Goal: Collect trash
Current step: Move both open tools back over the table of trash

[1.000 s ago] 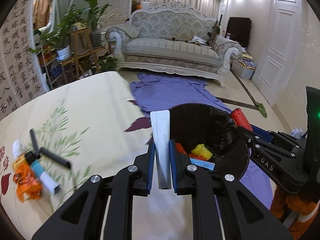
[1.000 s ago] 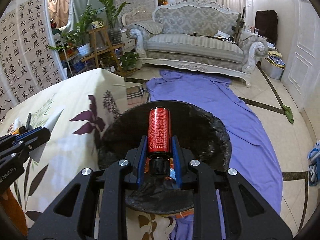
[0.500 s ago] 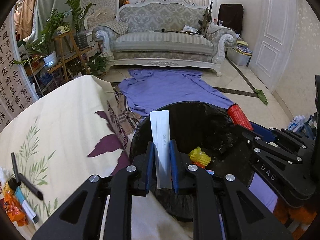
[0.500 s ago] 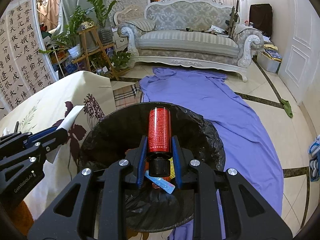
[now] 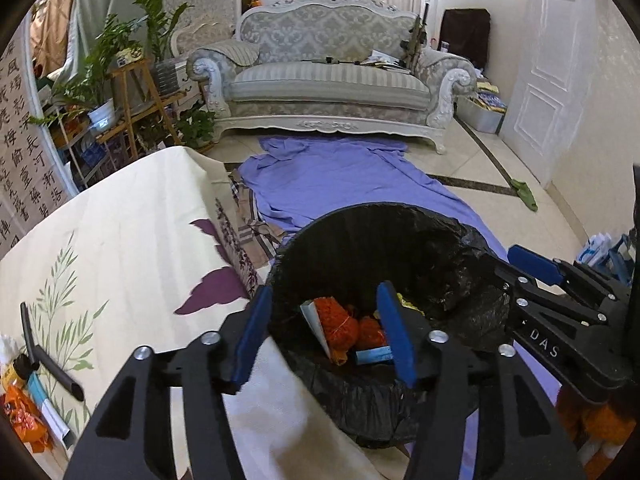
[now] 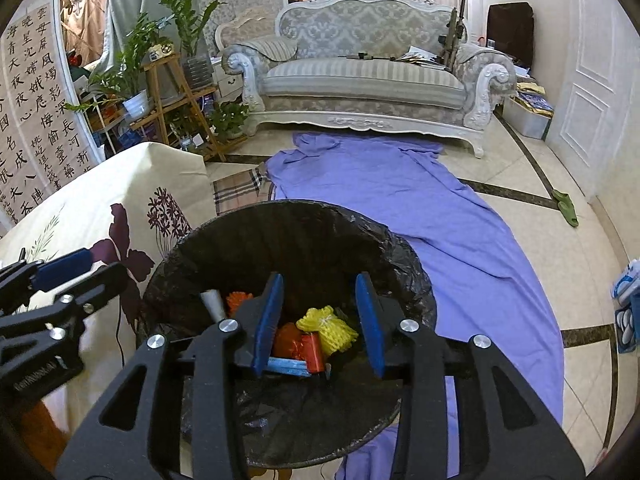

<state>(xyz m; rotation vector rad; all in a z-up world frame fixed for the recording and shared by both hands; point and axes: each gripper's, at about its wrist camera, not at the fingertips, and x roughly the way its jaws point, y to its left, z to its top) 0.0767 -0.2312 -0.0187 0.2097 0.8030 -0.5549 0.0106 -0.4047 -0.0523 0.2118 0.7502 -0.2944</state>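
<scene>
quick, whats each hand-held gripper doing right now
Left hand-held gripper: opening, nothing between its jaws, over the bin.
Right hand-held gripper: opening, empty too.

A round bin (image 6: pixel 400 276) lined with a black bag stands beside the table, holding orange (image 5: pixel 338 322) and yellow net wads (image 6: pixel 328 326), a red can (image 6: pixel 310 350) and a blue wrapper (image 6: pixel 288 367).

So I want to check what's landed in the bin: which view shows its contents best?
The right wrist view: it looks down into the bin, showing yellow netting, a red piece and a blue strip. The left wrist view sees the bin more from the side, its contents partly behind the left tool.
</scene>
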